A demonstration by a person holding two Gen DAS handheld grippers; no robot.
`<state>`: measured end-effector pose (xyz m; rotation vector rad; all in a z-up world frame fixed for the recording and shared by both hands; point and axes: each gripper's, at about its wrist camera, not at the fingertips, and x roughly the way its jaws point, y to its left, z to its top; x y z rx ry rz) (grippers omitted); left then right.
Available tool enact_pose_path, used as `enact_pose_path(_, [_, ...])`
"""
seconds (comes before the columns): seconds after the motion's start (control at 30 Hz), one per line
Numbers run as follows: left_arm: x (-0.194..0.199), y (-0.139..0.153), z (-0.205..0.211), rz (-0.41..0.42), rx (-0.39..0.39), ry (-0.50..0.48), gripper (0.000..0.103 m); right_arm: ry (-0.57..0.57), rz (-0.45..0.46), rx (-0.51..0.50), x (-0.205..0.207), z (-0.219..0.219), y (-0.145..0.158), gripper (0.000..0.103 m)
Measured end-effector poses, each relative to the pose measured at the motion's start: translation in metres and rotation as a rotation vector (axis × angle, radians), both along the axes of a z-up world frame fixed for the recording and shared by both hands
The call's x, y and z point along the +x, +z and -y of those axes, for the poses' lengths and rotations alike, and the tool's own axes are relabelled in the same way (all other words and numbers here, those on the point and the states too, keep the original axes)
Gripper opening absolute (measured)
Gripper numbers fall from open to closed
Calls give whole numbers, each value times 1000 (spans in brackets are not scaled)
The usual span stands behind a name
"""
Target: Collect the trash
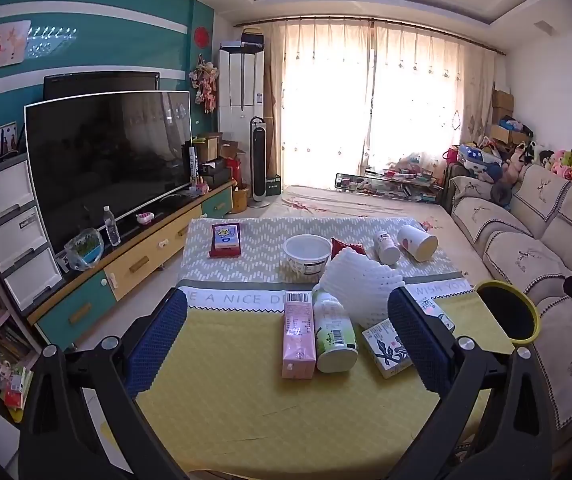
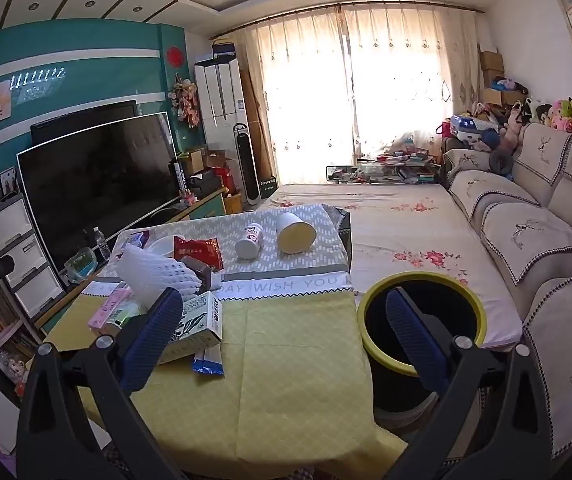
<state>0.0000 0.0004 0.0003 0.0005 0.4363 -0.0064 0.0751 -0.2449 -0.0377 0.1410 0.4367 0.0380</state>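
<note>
While both gape empty, left hand-held gripper [image 1: 287,338] above table [image 1: 226,392], right hand-held gripper [image 2: 286,338] near bin [image 2: 481,316].

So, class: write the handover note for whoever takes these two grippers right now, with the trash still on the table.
Left gripper: open, empty, above the near table edge.
Right gripper: open, empty, aimed between the table and the bin.
Black bin with yellow rim: on the floor off the table's right edge; contents cannot be seen.
On the table: pink carton, green-and-white bottle, white foam netting, white bowl, tipped paper cup, small white bottle, red packet.
Done: nothing evident.
Left: move every item into the bin.
</note>
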Motion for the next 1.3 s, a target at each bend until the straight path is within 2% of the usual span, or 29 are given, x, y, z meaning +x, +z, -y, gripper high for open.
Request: enact_pose_path(1.3, [8, -9, 2, -38, -22, -20, 99, 6, -33, -2, 9, -4, -9, 97])
